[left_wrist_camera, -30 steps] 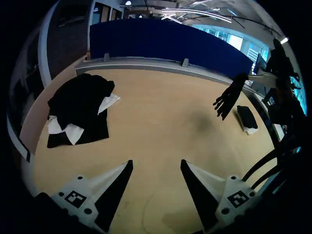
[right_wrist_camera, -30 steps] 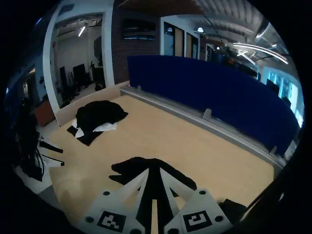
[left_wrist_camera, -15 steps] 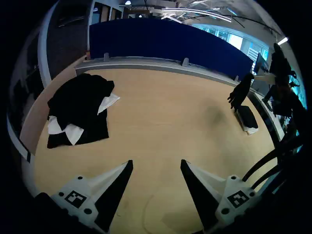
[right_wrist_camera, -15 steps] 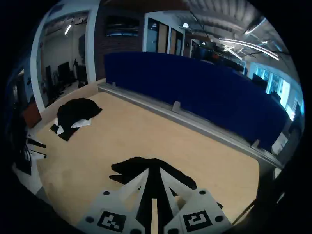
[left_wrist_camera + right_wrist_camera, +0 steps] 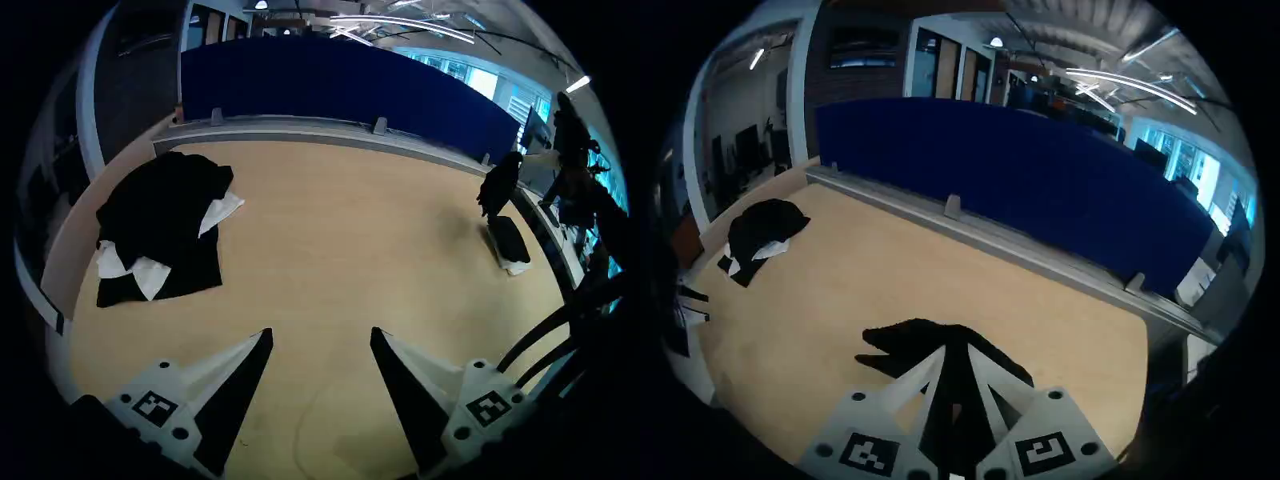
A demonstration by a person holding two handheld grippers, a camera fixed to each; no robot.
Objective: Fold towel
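My right gripper point(image 5: 956, 350) is shut on a black towel point(image 5: 904, 346), which bunches out ahead of its fingertips above the wooden table point(image 5: 880, 272). In the left gripper view that black towel point(image 5: 499, 186) hangs bunched at the far right, just above a small folded stack of black and white towels point(image 5: 507, 243). A loose heap of black and white towels point(image 5: 160, 224) lies at the table's left, and appears small as the heap point(image 5: 758, 237) in the right gripper view. My left gripper point(image 5: 320, 336) is open over bare wood near the front edge, holding nothing.
A blue partition point(image 5: 336, 80) on a grey rail runs along the table's far side. A person point(image 5: 580, 180) stands at the right edge beside dark chair frames point(image 5: 560, 336). The table's right edge drops off just past the folded stack.
The right gripper has carried the black towel to the right, from mid-table to above the folded stack; the heap has slid left in its view. The left gripper has stayed put.
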